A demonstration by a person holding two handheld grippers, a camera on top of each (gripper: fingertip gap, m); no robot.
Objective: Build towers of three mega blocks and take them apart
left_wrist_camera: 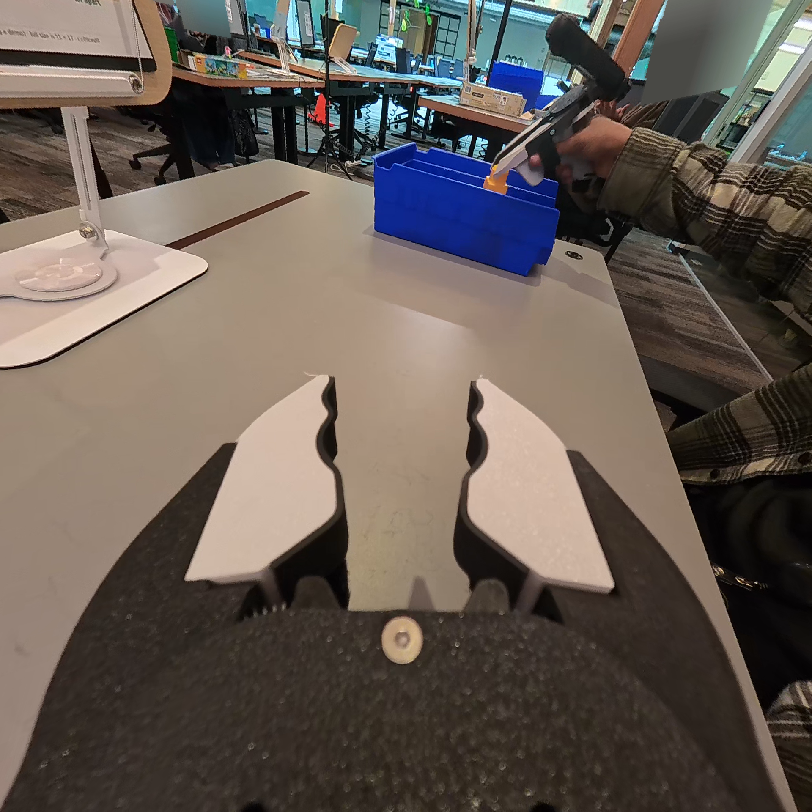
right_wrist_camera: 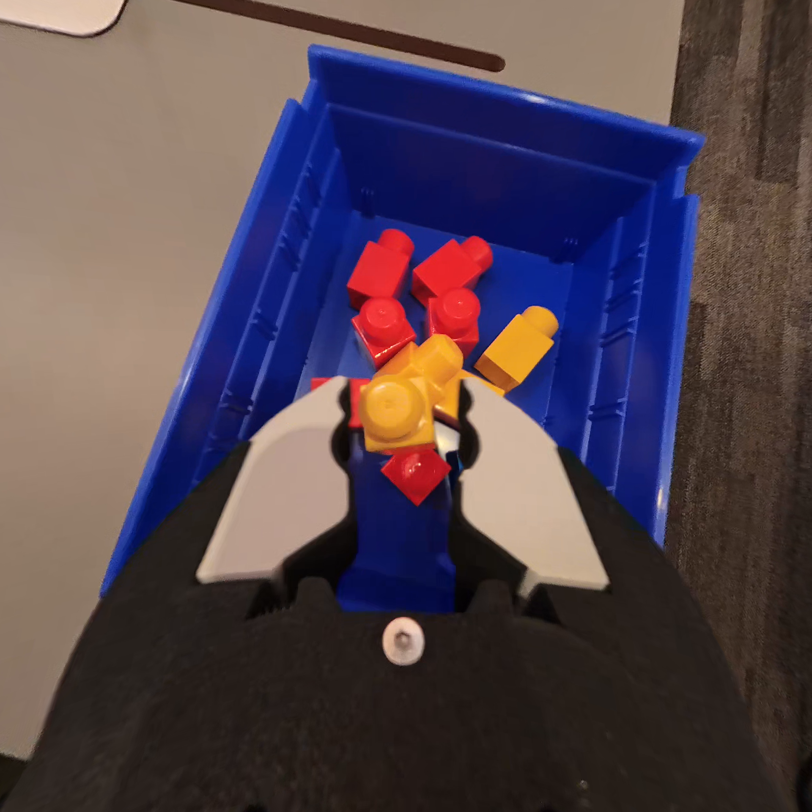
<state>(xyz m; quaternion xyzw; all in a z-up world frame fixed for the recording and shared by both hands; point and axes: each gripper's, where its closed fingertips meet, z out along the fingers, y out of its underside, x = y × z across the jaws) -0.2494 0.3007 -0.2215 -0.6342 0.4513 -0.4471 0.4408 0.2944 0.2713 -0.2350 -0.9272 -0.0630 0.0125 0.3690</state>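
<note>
- Grey table (left_wrist_camera: 263, 334), dark slot (left_wrist_camera: 237, 219) set in its surface.
- White stand base (left_wrist_camera: 88, 299) at far left corner.
- Orange cone (left_wrist_camera: 320, 110) on background floor.
</note>
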